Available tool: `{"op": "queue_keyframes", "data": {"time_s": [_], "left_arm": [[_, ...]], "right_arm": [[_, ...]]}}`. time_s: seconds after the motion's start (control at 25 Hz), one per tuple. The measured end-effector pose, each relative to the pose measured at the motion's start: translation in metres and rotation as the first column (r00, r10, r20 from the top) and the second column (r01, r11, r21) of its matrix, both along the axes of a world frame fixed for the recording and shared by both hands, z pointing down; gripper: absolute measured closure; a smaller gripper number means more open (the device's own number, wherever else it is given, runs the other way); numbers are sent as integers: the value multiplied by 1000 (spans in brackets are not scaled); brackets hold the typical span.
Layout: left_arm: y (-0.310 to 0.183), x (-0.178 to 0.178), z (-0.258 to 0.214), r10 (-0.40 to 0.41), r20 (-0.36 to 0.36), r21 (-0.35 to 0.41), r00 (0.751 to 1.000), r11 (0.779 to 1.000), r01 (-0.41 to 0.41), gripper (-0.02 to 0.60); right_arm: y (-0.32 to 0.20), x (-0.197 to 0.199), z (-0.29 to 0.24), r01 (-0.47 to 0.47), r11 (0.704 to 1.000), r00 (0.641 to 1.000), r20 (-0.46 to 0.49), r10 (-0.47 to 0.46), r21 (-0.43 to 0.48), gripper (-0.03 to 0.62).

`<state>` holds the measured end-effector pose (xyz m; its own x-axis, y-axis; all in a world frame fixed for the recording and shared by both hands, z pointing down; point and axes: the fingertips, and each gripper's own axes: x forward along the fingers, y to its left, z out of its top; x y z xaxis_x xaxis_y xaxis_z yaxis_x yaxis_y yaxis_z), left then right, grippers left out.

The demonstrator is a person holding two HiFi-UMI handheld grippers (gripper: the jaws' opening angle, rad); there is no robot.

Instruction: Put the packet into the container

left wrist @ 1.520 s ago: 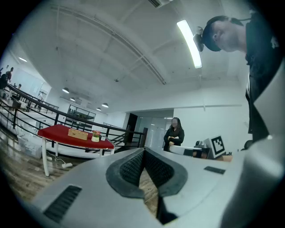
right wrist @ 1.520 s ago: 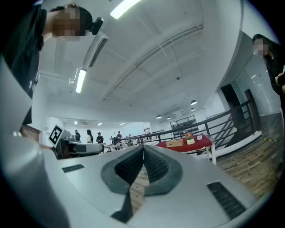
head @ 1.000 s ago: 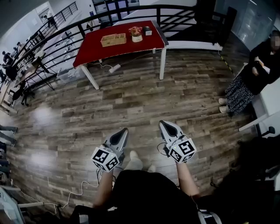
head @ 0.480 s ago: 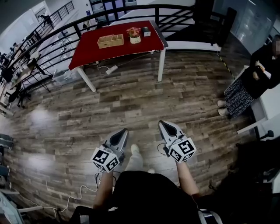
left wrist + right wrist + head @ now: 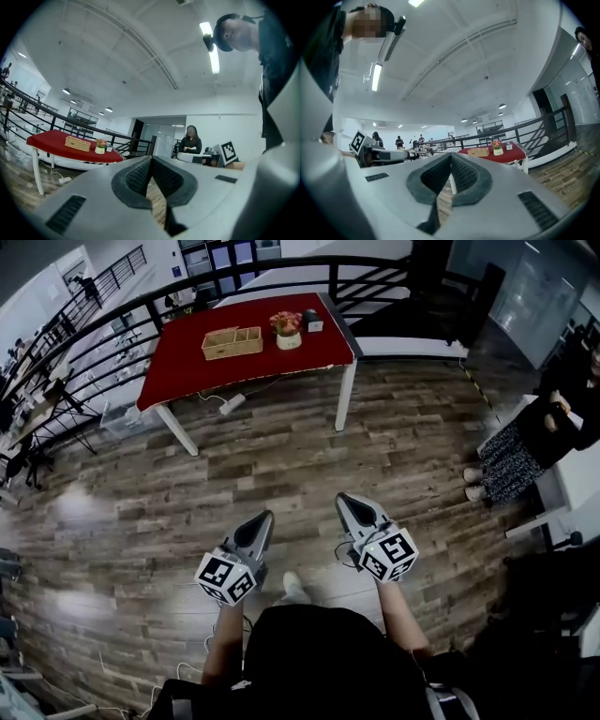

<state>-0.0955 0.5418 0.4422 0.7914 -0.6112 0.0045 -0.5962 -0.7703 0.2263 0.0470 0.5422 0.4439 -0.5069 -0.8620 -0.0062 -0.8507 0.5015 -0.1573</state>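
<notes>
Container (image 5: pixel 232 341) distant on table (image 5: pixel 258 368), contents unclear, left claw (image 5: pixel 265 517) clenched, right claw (image 5: pixel 343 500) clenched

Small item (image 5: pixel 312 322) on red table (image 5: pixel 187 367) — too small to identify; bystander (image 5: pixel 511 460) — cropped by edge.

A weathered grey-brown wood-plank floor (image 5: pixel 281 465) spreads wide. A red-topped rectangular table on white legs (image 5: pixel 187 367) stands beside a black metal railing (image 5: pixel 334 273). A long fluorescent tube (image 5: pixel 212 49) lights the white ceiling.

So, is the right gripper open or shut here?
Shut and empty: the right gripper shows its jaws touching at the tips in its own view, with nothing held between them.
</notes>
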Motion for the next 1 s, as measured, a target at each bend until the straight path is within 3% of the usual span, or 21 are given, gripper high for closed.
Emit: {"op": "queue_keyframes", "data": {"time_s": [0.4,0.76,1.0], "left_arm": [[-109,-40,-2,8,1,3,1000,1000,-8,574],[-179,-44,22,2,-8,-50,1000,999,-2,574],[-242,-23,35,7,4,-65,1000,998,-7,574]], "right_arm": [[-104,-39,-9,-12,1000,1000,-16,12,11,572],[-175,-43,7,-5,1000,999,-52,4,-28,572],[-244,-22,22,-8,999,999,-32,7,-38,572]]}}
